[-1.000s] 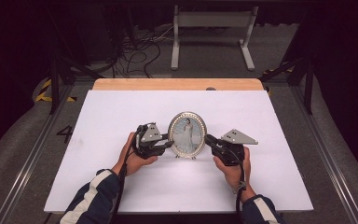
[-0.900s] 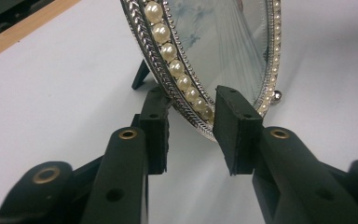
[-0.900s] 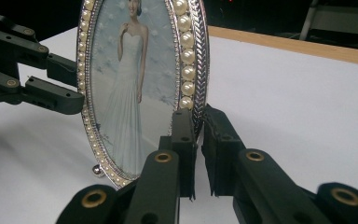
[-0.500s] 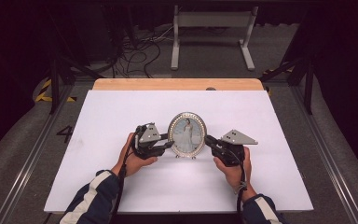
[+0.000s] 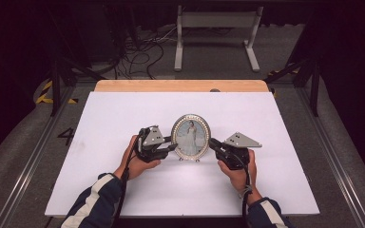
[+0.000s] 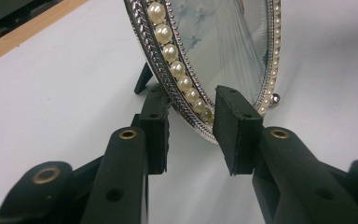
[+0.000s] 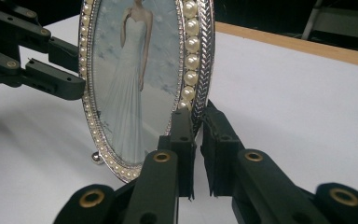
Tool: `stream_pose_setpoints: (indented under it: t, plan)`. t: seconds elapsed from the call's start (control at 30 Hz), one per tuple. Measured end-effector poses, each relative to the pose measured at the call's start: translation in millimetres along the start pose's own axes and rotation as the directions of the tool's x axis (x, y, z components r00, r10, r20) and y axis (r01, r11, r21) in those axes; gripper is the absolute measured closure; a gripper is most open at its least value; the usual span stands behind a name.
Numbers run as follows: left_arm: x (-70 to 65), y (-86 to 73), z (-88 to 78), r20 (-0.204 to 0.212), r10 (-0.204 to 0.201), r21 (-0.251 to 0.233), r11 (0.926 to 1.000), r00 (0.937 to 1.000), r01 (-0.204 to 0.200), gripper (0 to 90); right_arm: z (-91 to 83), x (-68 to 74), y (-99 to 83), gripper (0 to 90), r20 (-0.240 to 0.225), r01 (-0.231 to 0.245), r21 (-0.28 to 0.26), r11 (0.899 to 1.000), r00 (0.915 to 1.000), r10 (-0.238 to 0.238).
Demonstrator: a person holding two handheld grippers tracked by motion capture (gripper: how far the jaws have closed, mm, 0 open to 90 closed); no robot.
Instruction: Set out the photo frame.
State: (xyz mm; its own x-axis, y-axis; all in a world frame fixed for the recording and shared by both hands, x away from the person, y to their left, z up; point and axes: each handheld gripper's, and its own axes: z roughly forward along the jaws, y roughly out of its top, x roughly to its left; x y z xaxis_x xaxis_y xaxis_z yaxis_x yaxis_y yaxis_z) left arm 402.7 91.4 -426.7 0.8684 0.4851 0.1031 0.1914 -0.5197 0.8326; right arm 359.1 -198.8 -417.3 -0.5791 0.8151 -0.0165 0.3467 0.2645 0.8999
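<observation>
White tabletop (image 5: 123, 190), dark room behind: an oval pearl-rimmed photo frame (image 5: 190, 137) stands upright at centre. Right gripper (image 7: 196, 128) pinches its edge; left gripper (image 6: 191, 116) brackets the opposite rim loosely, a gap visible. Frame's top is cropped in both gripper views.

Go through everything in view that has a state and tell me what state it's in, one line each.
Oval silver picture frame with pearl trim: upright on the white table, back stand out, glass intact.
Left gripper: fingers straddling the frame's edge with a gap showing, not clamped.
Right gripper: fingers shut on the frame's opposite rim.
</observation>
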Motion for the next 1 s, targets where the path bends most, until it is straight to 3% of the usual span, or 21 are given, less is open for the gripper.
stream_pose_setpoints:
  t: [0.07,0.4,0.5,0.67,1.0]
  plan:
    - [0.0,0.1,-0.9,-0.005,0.005,0.003,1.0000,1.0000,-0.005,64.8,0.3,2.9,0.8,82.2,0.021,0.059,0.014,0.998,0.9981,-0.059]
    - [1.7,-2.5,-13.6,-0.020,-0.001,0.004,1.0000,0.9998,0.001,59.9,-1.5,6.3,0.5,76.2,0.025,0.124,0.064,0.990,0.9917,-0.126]
    - [-0.4,-2.1,-18.6,-0.031,0.018,0.015,0.9997,0.9994,-0.017,55.1,-2.4,9.5,0.9,71.3,0.012,0.150,0.083,0.985,0.9884,-0.151]
    - [-3.8,-4.1,-24.4,-0.054,0.039,0.023,0.9990,0.9978,-0.038,49.7,-3.4,12.0,1.2,61.5,0.005,0.174,0.087,0.981,0.9846,-0.175]
    - [-8.7,-14.6,-36.1,-0.086,0.033,0.037,0.9988,0.9957,-0.030,34.0,-7.3,10.7,-0.4,46.7,0.001,0.169,0.088,0.982,0.9856,-0.169]
